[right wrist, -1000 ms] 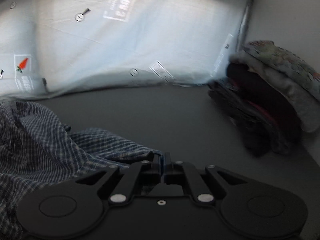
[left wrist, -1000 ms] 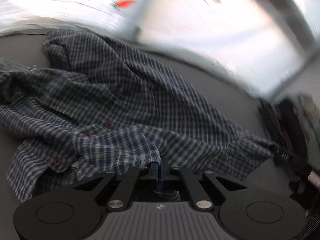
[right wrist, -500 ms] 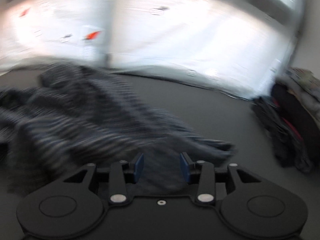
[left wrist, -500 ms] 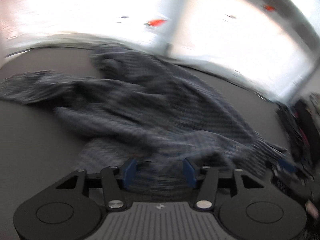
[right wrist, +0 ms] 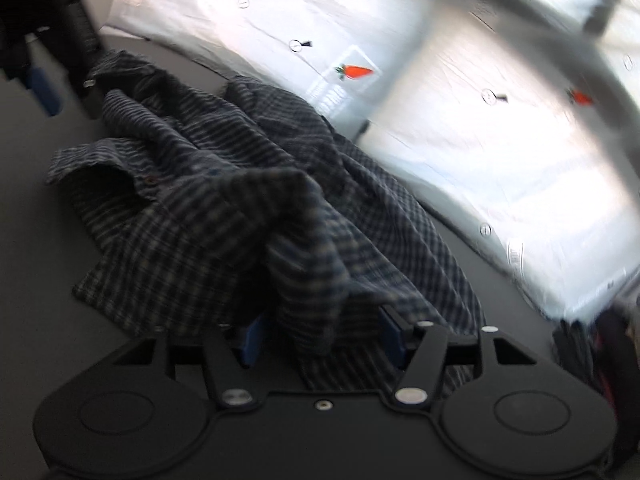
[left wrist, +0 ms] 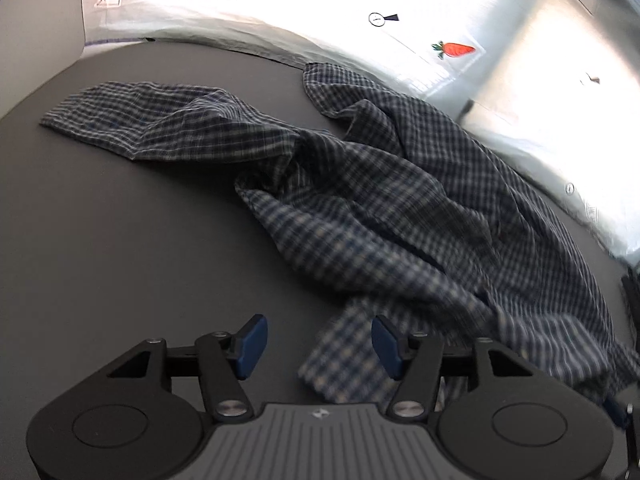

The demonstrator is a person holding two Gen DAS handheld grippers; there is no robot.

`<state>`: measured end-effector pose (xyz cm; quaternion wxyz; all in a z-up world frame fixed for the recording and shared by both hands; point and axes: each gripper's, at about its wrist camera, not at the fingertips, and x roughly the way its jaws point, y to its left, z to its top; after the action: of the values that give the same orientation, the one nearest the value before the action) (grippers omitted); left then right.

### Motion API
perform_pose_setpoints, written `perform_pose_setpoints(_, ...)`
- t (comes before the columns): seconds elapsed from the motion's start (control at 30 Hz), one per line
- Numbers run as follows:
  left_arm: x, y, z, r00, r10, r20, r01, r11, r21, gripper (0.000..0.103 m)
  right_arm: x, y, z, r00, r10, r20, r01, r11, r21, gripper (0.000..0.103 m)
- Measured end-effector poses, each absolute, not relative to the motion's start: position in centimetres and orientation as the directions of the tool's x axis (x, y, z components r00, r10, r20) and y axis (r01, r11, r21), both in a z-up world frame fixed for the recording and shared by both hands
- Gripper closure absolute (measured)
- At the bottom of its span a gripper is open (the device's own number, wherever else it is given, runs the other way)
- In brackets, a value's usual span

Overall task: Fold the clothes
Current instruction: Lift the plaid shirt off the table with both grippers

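A blue and white checked shirt (left wrist: pixel 380 200) lies crumpled on the dark grey table (left wrist: pixel 120 240), one sleeve stretched to the far left. My left gripper (left wrist: pixel 318 344) is open, its blue pads apart, with a shirt edge lying between them, not pinched. In the right wrist view the same shirt (right wrist: pixel 224 200) is bunched in a raised fold. My right gripper (right wrist: pixel 320 338) is open, blue pads apart, and a hanging fold of cloth drapes between them. The other gripper (right wrist: pixel 42 88) shows at the far left of that view.
A white plastic sheet with carrot prints (left wrist: pixel 454 49) rises behind the table's far edge. A pile of dark clothes (right wrist: pixel 600 344) sits at the right edge of the right wrist view. Bare table lies left of the shirt.
Both grippers were shut on the shirt a second ago and have opened, letting it go. Both have swung left, and the shirt has dropped into a looser heap.
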<state>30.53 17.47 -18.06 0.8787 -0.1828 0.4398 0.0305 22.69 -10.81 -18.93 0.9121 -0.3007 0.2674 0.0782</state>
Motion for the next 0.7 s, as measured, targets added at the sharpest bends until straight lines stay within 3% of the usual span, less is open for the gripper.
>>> perform_pose_setpoints(0.17,33.7,19.4,-19.2,0.628,-0.149,-0.764,-0.239,0.898,-0.371,0.042,24.0,-9.3,-19.8,0.866,-0.146,-0.477,-0.207,0.765,-0.61,0.042)
perform_pose_setpoints(0.23,35.1,20.2,-19.8,0.637,-0.169,-0.752,-0.258,0.873,-0.414,0.042,24.9,-9.2,-19.9,0.871,-0.177,-0.457,-0.175,0.76,-0.626,0.048)
perform_pose_setpoints(0.33,36.9,21.0,-20.8,0.635,-0.185,-0.75,-0.29,0.843,-0.454,0.042,26.3,-9.3,-19.7,0.874,-0.21,-0.437,-0.136,0.759,-0.637,0.061)
perform_pose_setpoints(0.4,37.7,20.8,-21.3,0.631,-0.206,-0.748,-0.292,0.83,-0.475,0.044,26.9,-9.5,-19.5,0.875,-0.215,-0.433,-0.122,0.769,-0.628,0.08)
perform_pose_setpoints(0.47,38.3,20.5,-21.7,0.624,-0.223,-0.749,-0.296,0.819,-0.491,0.046,27.3,-9.7,-19.0,0.879,-0.219,-0.424,-0.095,0.79,-0.606,0.09)
perform_pose_setpoints(0.57,38.7,20.0,-22.4,0.612,-0.245,-0.752,-0.307,0.803,-0.511,0.073,27.8,-10.2,-18.1,0.885,-0.226,-0.408,-0.046,0.828,-0.559,0.095)
perform_pose_setpoints(0.6,38.7,19.9,-22.6,0.612,-0.247,-0.751,-0.315,0.795,-0.518,0.087,28.0,-10.4,-17.9,0.885,-0.231,-0.404,-0.033,0.835,-0.549,0.095)
perform_pose_setpoints(0.7,38.5,19.8,-22.7,0.635,-0.245,-0.733,-0.326,0.776,-0.541,0.099,28.4,-10.7,-17.2,0.89,-0.247,-0.384,0.015,0.857,-0.516,0.097)
